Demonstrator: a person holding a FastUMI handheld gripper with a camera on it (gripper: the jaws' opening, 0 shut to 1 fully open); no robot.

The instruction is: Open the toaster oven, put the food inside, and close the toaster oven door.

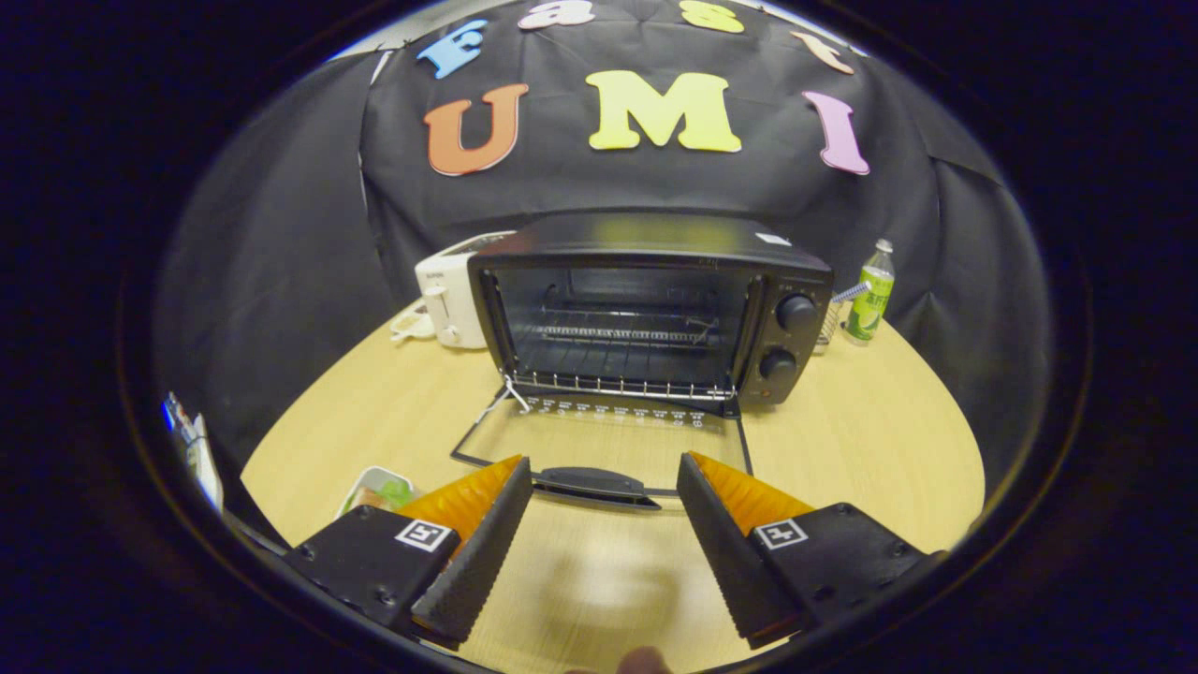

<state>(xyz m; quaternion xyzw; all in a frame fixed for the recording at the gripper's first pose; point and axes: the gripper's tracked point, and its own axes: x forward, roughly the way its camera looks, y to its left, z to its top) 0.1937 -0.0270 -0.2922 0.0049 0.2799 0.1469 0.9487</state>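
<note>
A black toaster oven (646,309) stands on the wooden table (880,440) beyond the fingers. Its glass door (608,440) lies folded down flat toward me, with the door handle (594,485) just ahead of the fingertips. Inside, a wire rack (622,332) shows and the cavity looks empty. A small white dish of food (374,491) with green pieces sits on the table beside and partly behind the left finger (477,543). My gripper (604,468) is open, with bare tabletop between its fingers.
A white appliance (449,300) stands to the left of the oven at the back. A green-labelled plastic bottle (870,290) stands to the oven's right, with a small wire item beside it. Two knobs (796,314) are on the oven's right panel.
</note>
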